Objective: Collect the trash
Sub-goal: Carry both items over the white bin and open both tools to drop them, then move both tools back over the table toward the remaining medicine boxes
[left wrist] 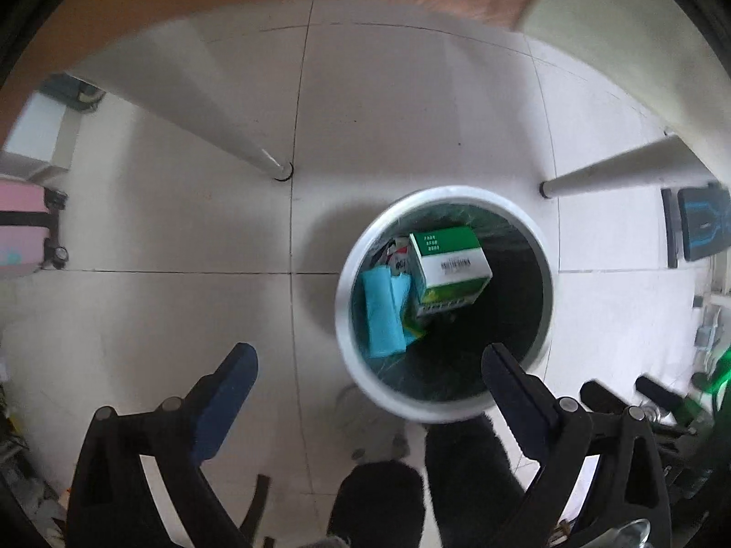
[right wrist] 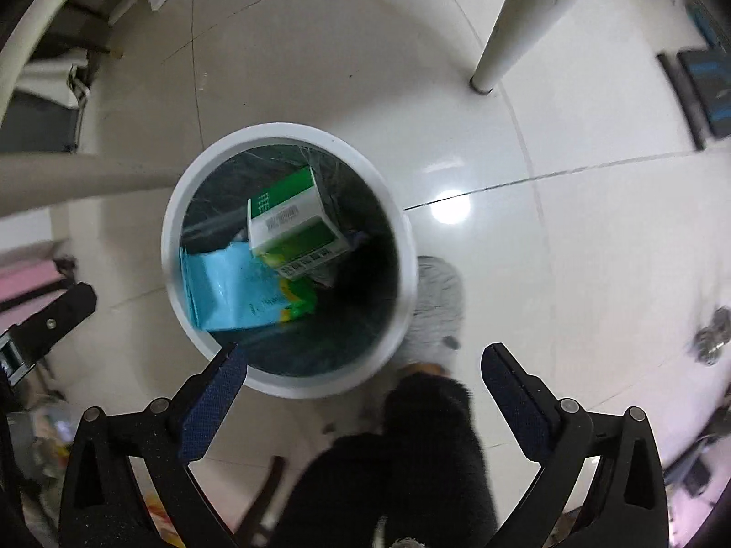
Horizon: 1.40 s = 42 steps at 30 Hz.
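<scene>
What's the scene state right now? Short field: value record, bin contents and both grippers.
bin: white round trash bin on the tiled floor, dark liner inside
contents: green-and-white box on top; light blue packet beside it, against the wall; more wrappers underneath, unclear
left gripper: open, nothing between the jaws, pointing down at the bin's edge
right gripper: open, nothing between the jaws, above the bin's near rim
nearby: table leg on the floor beyond the bin
</scene>
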Tool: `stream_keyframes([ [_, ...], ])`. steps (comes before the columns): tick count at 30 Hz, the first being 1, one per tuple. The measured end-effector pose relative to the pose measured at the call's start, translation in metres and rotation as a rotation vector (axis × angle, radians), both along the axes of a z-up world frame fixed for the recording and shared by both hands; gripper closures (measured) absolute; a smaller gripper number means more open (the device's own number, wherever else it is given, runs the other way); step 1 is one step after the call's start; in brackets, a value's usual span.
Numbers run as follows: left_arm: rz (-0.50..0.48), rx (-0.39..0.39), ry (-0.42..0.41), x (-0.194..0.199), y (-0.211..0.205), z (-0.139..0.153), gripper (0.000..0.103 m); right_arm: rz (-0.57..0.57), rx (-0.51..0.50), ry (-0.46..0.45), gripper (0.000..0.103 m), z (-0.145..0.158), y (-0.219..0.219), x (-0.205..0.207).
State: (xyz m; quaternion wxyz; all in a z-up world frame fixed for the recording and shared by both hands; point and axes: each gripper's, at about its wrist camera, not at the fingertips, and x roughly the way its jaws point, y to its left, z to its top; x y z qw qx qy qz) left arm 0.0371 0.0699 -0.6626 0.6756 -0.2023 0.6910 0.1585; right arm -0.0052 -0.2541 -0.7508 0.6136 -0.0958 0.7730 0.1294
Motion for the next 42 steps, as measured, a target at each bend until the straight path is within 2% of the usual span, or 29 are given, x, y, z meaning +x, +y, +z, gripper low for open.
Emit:
stream_keyframes([
  [8,0.023,0.041,-0.015,-0.028,-0.007,0.073,0.003,0.089,-0.026,-0.075,0.0,0.067,0.005,-0.004],
  [17,0.045,0.057,-0.054,-0.051,-0.02,0.164,0.003,0.123,0.006,-0.144,0.0,0.169,0.011,-0.023],
  [26,0.026,0.036,-0.072,-0.074,-0.039,0.255,0.003,0.12,0.064,-0.176,0.0,0.301,0.001,-0.043],
  [32,0.019,0.064,-0.101,-0.086,-0.049,0.319,0.003,0.13,0.095,-0.198,0.0,0.386,-0.006,-0.054],
  [37,0.02,0.1,-0.133,-0.08,-0.049,0.36,0.003,0.12,0.137,-0.209,0.0,0.437,-0.007,-0.052],
  [42,0.025,0.177,-0.205,-0.041,-0.037,0.406,0.003,0.075,0.215,-0.228,0.0,0.485,-0.001,-0.026],
])
